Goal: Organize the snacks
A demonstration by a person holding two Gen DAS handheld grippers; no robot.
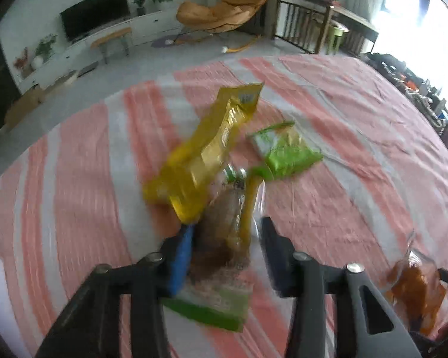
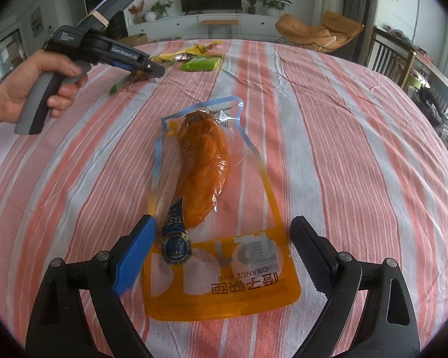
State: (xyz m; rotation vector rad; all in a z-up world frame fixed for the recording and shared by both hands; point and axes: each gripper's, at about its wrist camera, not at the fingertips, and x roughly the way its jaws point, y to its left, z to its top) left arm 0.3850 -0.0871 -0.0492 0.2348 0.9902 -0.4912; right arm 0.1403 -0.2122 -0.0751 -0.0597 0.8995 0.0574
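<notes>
Two snacks in reach, one per gripper

Low in the right wrist frame my right gripper (image 2: 224, 256) has its jaws spread either side of the orange pouch (image 2: 221, 238), flat on the striped bench (image 2: 358, 149); next I judge they must close on it. Left gripper (image 1: 224, 247) pinches a brown-and-green packet (image 1: 221, 256), blurred; beyond lie the yellow bag (image 1: 206, 146) and green packet (image 1: 286, 149), mid-frame.

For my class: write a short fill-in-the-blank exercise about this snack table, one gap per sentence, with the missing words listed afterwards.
1. The tablecloth has white, grey and ____ stripes.
2. The right gripper stands open around a clear pouch holding an ____ snack.
3. The left gripper is shut on a packet whose bottom edge is ____.
4. On the TV cabinet stands a dark ____.

Missing words: pink; orange; green; television
</notes>
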